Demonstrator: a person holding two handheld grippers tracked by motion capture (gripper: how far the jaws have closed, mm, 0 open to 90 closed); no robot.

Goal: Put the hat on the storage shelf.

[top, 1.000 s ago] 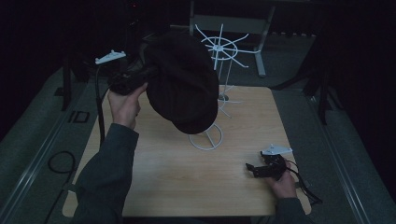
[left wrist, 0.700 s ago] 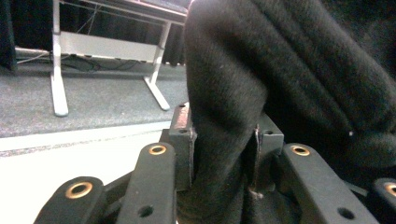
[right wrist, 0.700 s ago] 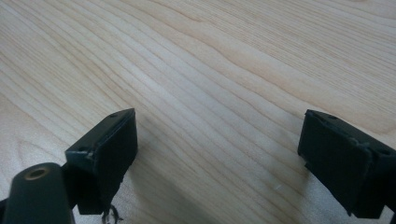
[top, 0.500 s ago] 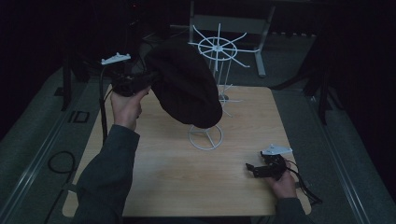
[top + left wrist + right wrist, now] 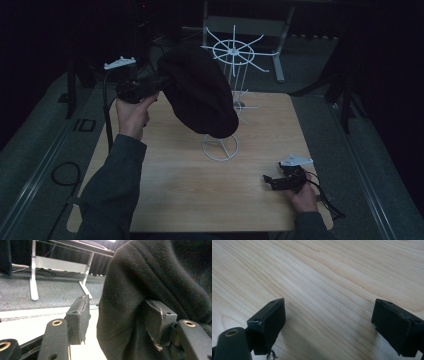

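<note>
Left gripper (image 5: 162, 82) jaws have just been opening, releasing black hat (image 5: 200, 95) shifted onto white rack (image 5: 234, 51); it may slide off, unsecured.

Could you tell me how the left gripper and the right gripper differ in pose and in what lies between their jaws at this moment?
The left gripper is held up beside the white wire stand; the right gripper sits low over the wooden table. The left gripper's jaws have just been opening, one pad off the dark hat that hangs on the stand, the hat's edge between them; the right gripper's jaws have nothing between them. Both stand open.
</note>
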